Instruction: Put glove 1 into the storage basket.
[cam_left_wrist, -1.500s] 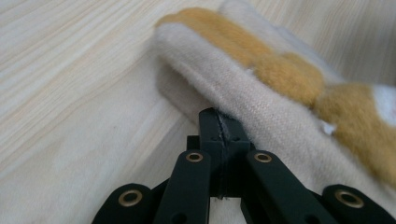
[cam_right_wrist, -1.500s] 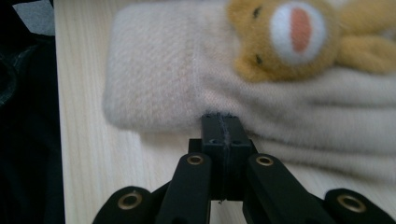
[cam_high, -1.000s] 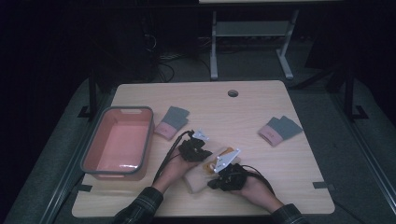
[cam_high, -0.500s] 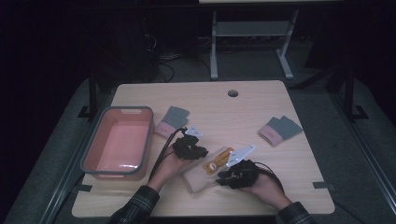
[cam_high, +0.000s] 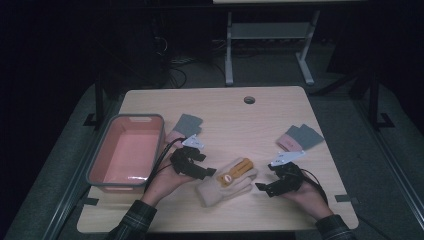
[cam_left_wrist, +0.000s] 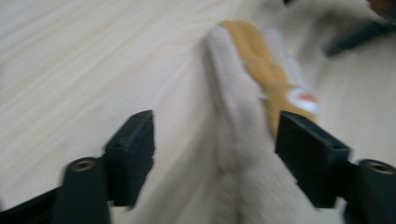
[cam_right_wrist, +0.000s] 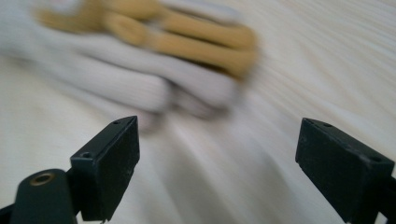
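A cream knitted glove with tan-yellow fingers (cam_high: 227, 181) lies flat near the table's front middle. My left gripper (cam_high: 207, 172) sits at the glove's left edge, open, its jaws straddling the cuff end of the glove (cam_left_wrist: 243, 126). My right gripper (cam_high: 261, 187) hovers just right of the glove, open and holding nothing; the glove (cam_right_wrist: 154, 70) lies a short way beyond its jaws, blurred.
A pink bin with a grey rim (cam_high: 101, 157) stands at the left. A grey and pink folded cloth pair (cam_high: 185, 126) lies beside it, and another such pair (cam_high: 300, 137) at the right. A round hole (cam_high: 249, 100) marks the table's far side.
Both grippers have let go of the glove, which now lies flat. The right gripper has pulled back to the right; the left has shifted slightly forward at the glove's left.
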